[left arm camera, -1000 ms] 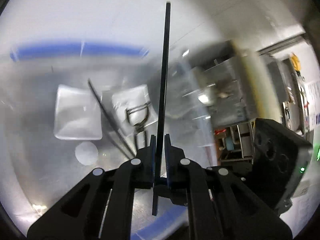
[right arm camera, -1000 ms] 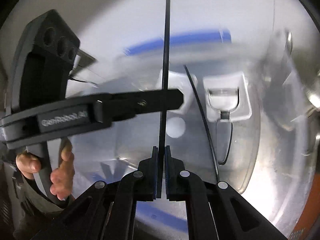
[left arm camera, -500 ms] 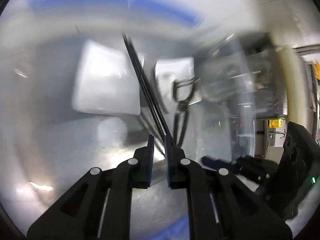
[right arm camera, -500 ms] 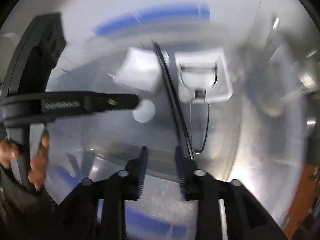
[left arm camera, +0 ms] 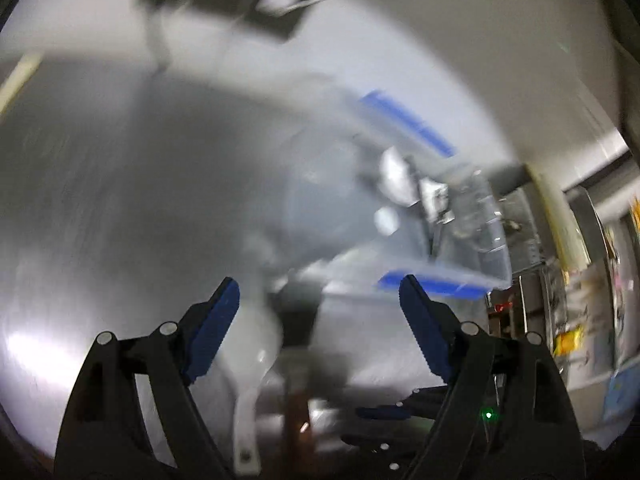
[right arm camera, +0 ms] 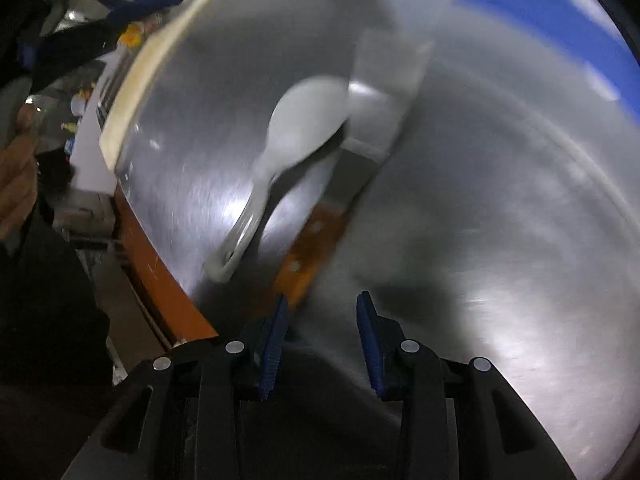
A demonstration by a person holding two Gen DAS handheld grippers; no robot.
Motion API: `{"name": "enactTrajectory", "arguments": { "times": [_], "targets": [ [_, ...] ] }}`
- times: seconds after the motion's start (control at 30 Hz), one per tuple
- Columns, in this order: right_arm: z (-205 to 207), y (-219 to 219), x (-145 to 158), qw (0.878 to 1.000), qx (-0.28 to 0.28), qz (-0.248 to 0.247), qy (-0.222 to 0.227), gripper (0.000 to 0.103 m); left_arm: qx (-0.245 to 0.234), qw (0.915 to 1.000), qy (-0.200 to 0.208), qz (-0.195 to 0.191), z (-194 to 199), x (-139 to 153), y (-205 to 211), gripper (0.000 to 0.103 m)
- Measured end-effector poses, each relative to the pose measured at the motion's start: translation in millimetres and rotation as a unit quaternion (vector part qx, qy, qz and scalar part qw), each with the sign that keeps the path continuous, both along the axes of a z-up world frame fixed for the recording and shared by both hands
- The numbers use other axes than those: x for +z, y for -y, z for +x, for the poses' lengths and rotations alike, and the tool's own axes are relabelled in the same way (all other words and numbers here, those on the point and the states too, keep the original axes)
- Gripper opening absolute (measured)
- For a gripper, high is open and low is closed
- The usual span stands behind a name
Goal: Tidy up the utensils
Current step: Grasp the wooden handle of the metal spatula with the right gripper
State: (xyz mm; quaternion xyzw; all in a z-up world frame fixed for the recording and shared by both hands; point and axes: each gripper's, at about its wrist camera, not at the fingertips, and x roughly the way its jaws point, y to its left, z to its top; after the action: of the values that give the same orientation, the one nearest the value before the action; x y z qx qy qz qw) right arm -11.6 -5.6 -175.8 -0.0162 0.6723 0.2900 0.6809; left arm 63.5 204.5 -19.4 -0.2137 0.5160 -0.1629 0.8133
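A white plastic rice paddle [right arm camera: 298, 128] and a metal spatula [right arm camera: 372, 128] with a brown wooden handle [right arm camera: 310, 240] lie side by side on the steel table [right arm camera: 500, 220]. My right gripper [right arm camera: 322, 308] is open and empty, just short of the spatula's handle end. My left gripper [left arm camera: 316, 294] is wide open and empty above the same handle [left arm camera: 296, 420] and the paddle's handle [left arm camera: 246, 432], both blurred. The clear bin with blue rim [left arm camera: 436, 280] sits to the right, blurred. The right gripper's blue fingers [left arm camera: 384, 412] show at lower right.
The table's front edge [right arm camera: 160, 280] with an orange band runs on the left of the right wrist view. The left gripper's finger [right arm camera: 148, 0] shows at upper left there. Shelves and clutter [left arm camera: 568, 300] stand at the far right.
Both grippers let go of the black chopstick, which dropped into the bin, then opened and swung away from the bin toward the rice paddle and spatula on the table.
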Motion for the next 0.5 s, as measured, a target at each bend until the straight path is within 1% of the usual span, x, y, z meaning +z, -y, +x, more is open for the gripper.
{"name": "enactTrajectory", "arguments": {
  "times": [0.03,0.1,0.23,0.3,0.4,0.47,0.5],
  "targets": [
    [-1.9,-8.0,-5.6,1.0,0.002,-0.005,-0.007,0.037,0.014,0.9998,-0.014,-0.001,-7.7,-10.8,-10.4,0.078],
    [-5.7,-18.8,-11.1,1.0,0.002,-0.017,-0.014,0.037,0.033,0.9989,-0.032,-0.008,-21.6,-23.5,-32.0,0.078],
    [-8.6,-47.6,-14.7,0.999,-0.005,-0.054,-0.008,0.037,0.046,0.9974,-0.049,-0.026,-41.0,-41.8,-50.5,0.078],
    [-6.9,-57.6,-20.6,0.997,-0.003,-0.075,0.001,0.037,0.042,0.997,-0.056,-0.034,-43.0,-48.9,-52.2,0.078],
    [-12.6,-63.7,-21.0,0.995,0.0,-0.091,0.03,0.035,0.031,0.9965,-0.067,-0.039,-46.8,-57.0,-49.8,0.078],
    [-15.3,-62.7,-22.8,0.996,-0.005,-0.087,0.032,0.032,0.017,0.9962,-0.073,-0.044,-45.5,-61.4,-41.3,0.078],
    [-17.3,-58.8,-23.7,0.996,-0.018,-0.078,0.025,0.029,0.006,0.9958,-0.077,-0.048,-45.3,-65.8,-33.3,0.078]
  ]
}}
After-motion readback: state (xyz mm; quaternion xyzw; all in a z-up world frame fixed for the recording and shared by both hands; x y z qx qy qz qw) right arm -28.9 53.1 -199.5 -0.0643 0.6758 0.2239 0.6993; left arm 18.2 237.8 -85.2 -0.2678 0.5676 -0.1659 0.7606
